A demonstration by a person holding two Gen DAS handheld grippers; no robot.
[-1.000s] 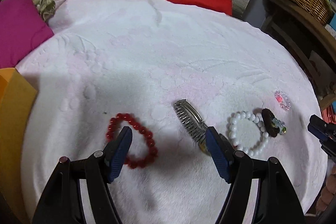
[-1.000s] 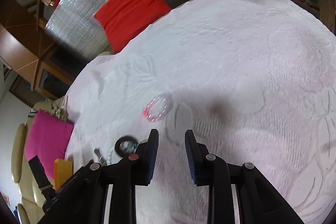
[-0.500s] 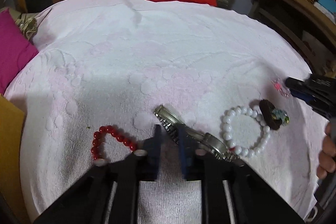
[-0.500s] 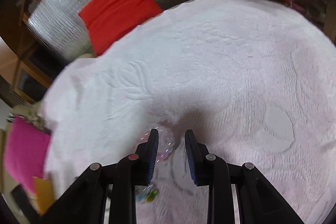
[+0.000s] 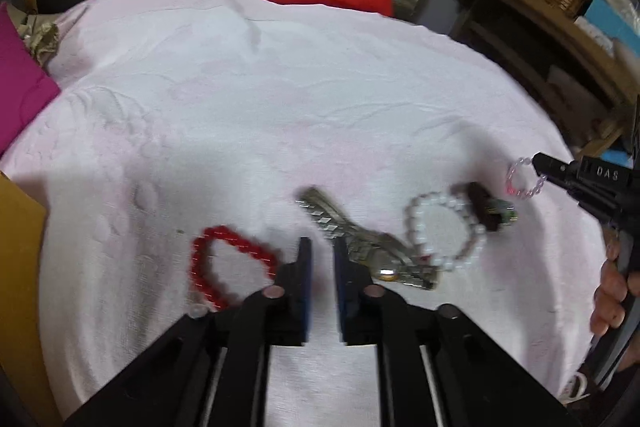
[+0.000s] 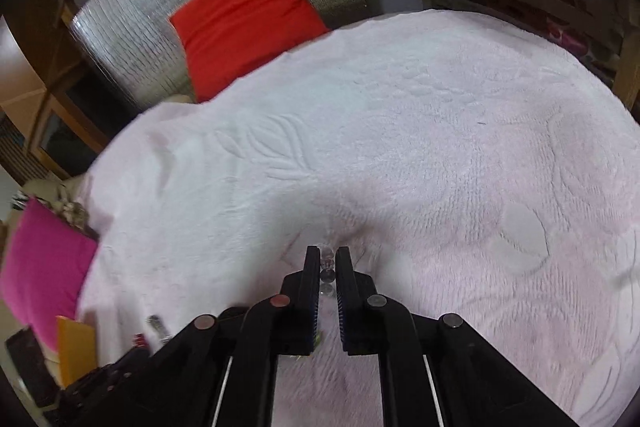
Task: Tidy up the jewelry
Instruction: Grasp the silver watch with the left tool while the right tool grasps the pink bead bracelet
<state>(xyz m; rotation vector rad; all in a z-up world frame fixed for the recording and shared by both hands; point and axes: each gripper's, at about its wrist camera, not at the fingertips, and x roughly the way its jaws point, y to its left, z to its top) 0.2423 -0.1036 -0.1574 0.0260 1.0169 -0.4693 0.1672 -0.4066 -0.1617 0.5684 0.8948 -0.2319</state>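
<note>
Our right gripper [image 6: 327, 269] pinches the clear pink bead bracelet [image 5: 525, 177], which hangs leftward off its tips at the cloth's right. Our left gripper [image 5: 319, 259], jaws opening and empty, sits nearer the watch [image 5: 360, 241].

Right gripper [image 6: 328, 267], earlier apart from pink clear-bead bracelet [image 5: 525, 178] on white towel [image 5: 280, 99], now clamps it. Left gripper [image 5: 319, 259], wide, then closed near silver metal watch [image 5: 360, 247], now reopening, nothing between its jaws.
</note>
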